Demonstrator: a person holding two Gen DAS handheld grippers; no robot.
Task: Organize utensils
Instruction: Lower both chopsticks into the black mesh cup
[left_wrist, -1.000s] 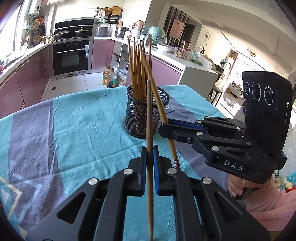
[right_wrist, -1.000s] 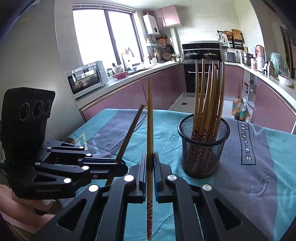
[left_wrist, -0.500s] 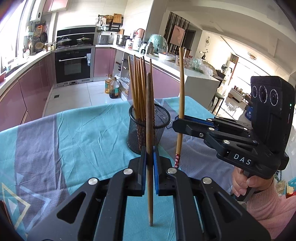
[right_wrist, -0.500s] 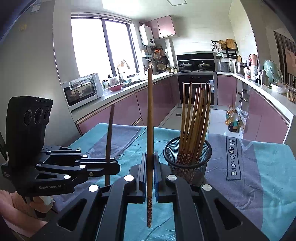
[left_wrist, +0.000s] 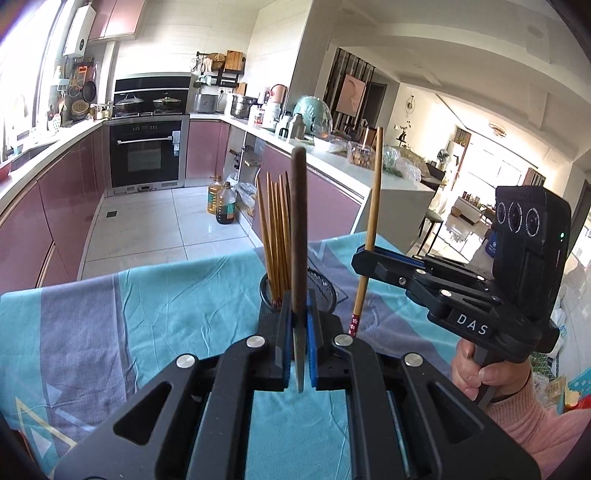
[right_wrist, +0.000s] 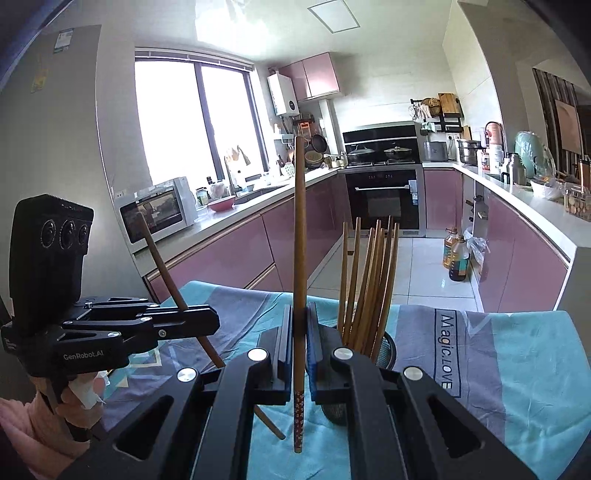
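A black mesh holder (left_wrist: 327, 291) with several wooden chopsticks (left_wrist: 275, 229) stands on the teal and grey tablecloth (left_wrist: 166, 314); my fingers partly hide it. My left gripper (left_wrist: 298, 306) is shut on a dark chopstick (left_wrist: 298, 229) held upright just in front of the holder. To its right, my right gripper (left_wrist: 364, 258) grips a lighter chopstick (left_wrist: 372, 206) with a red patterned end. In the right wrist view my right gripper (right_wrist: 300, 317) is shut on that chopstick (right_wrist: 300, 240), left of the holder (right_wrist: 386, 347). My left gripper (right_wrist: 208, 325) holds its chopstick (right_wrist: 162, 266) tilted.
The table's far edge (left_wrist: 221, 258) drops to a tiled kitchen floor with oil bottles (left_wrist: 221, 203). Pink cabinets and an oven (right_wrist: 384, 199) stand behind. A person's hand in a pink sleeve (left_wrist: 517, 417) holds the right gripper. The cloth reads "Magic.LOVE" (right_wrist: 447, 350).
Both grippers have risen with their chopsticks and now look out over the holder, which sits lower in both views. The right gripper's chopstick went from leaning to nearly upright.
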